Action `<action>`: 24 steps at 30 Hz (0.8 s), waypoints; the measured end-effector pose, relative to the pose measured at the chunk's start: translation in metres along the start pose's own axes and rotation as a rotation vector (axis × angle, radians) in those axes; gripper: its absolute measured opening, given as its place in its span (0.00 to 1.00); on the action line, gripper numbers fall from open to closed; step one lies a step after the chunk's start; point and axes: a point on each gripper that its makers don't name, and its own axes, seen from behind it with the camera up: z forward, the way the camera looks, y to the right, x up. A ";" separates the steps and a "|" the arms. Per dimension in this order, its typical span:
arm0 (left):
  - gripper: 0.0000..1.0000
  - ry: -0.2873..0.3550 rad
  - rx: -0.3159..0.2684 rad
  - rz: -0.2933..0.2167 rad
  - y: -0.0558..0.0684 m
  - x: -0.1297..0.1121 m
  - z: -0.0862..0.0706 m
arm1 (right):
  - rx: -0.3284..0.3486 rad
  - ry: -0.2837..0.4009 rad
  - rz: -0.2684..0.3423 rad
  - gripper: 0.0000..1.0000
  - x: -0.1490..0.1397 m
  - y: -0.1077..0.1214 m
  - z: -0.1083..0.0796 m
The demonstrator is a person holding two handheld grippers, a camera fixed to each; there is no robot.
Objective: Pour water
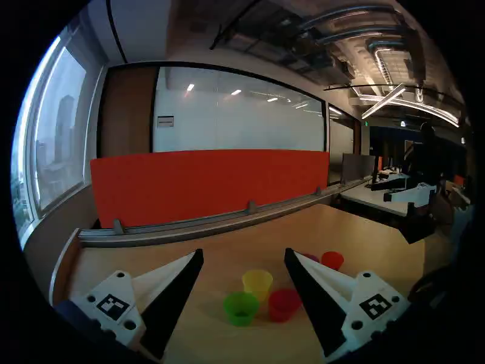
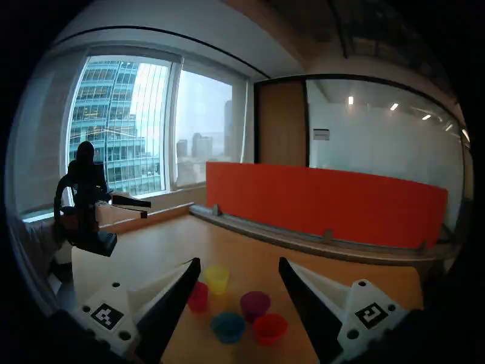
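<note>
Several small plastic cups stand together on the wooden table. In the left gripper view a yellow cup, a green cup and a red cup sit just beyond my left gripper, which is open and holds nothing. An orange cup stands past its right finger. In the right gripper view my right gripper is open over a yellow cup, red cup, purple cup, blue cup and orange cup. The left gripper shows far left, fingers apart.
An orange partition on a metal rail closes the table's far edge. Large windows lie on the left. More desks and a seated person's dark outline are at the right.
</note>
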 end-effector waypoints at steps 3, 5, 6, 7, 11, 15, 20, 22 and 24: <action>1.00 -0.019 -0.010 -0.001 0.000 -0.008 0.003 | 0.013 -0.020 0.001 1.00 -0.007 -0.001 0.003; 1.00 -0.030 -0.018 -0.002 0.001 -0.014 0.005 | 0.021 -0.032 0.002 1.00 -0.012 -0.001 0.005; 1.00 -0.037 -0.021 -0.002 0.001 -0.018 0.007 | 0.027 -0.038 0.001 1.00 -0.015 -0.002 0.006; 1.00 -0.043 -0.023 -0.003 0.001 -0.021 0.008 | 0.031 -0.044 0.001 1.00 -0.018 -0.002 0.006; 1.00 -0.069 -0.033 -0.002 0.001 -0.035 0.013 | 0.051 -0.069 -0.001 1.00 -0.029 -0.004 0.010; 1.00 -0.098 -0.044 0.000 0.002 -0.049 0.017 | 0.068 -0.096 -0.011 1.00 -0.041 -0.007 0.014; 1.00 -0.131 -0.057 0.004 0.004 -0.065 0.023 | 0.086 -0.123 -0.023 1.00 -0.054 -0.010 0.020; 1.00 -0.147 -0.061 0.008 0.004 -0.073 0.025 | 0.093 -0.135 -0.026 1.00 -0.060 -0.012 0.021; 1.00 -0.163 -0.063 0.013 0.004 -0.081 0.028 | 0.100 -0.147 -0.028 1.00 -0.067 -0.013 0.023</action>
